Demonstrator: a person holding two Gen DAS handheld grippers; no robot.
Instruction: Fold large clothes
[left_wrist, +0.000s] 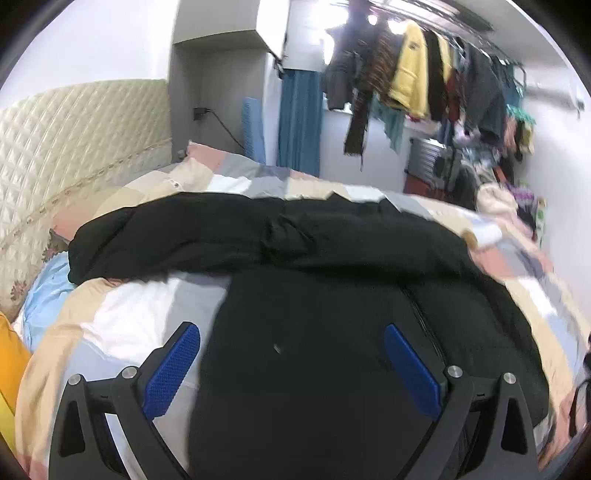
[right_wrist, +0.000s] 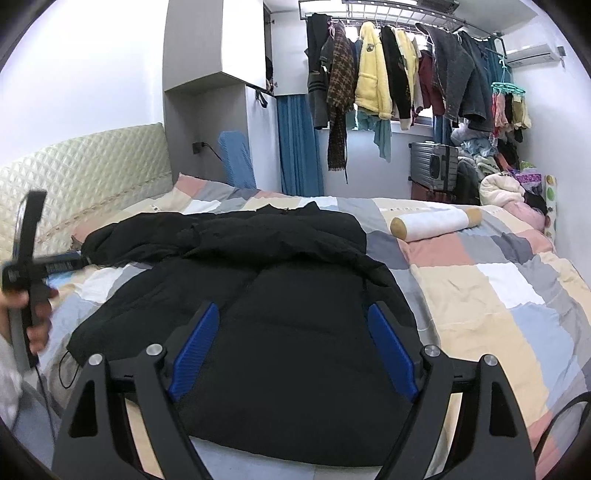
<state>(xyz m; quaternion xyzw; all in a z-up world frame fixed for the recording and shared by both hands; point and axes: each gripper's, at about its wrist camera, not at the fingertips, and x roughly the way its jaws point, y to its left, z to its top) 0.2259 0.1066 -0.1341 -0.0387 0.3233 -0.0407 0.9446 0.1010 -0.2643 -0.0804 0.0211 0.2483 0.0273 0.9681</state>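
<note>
A large black padded jacket (right_wrist: 280, 295) lies spread on the bed, its body toward me and a sleeve laid across its far part, reaching left. It also fills the left wrist view (left_wrist: 325, 332), where its zipper runs down the right side. My left gripper (left_wrist: 291, 336) is open and empty, hovering over the jacket's left edge. My right gripper (right_wrist: 293, 314) is open and empty above the jacket's near part. In the right wrist view the left gripper (right_wrist: 29, 266) shows at the far left, held in a hand, blurred.
The bed (right_wrist: 498, 295) has a patchwork cover in pink, grey, cream and white. A white bolster (right_wrist: 436, 223) lies at the right. A quilted headboard (right_wrist: 85, 173) stands at the left. A clothes rail (right_wrist: 399, 74), suitcase (right_wrist: 434, 166) and heaped laundry (right_wrist: 502, 177) stand behind the bed.
</note>
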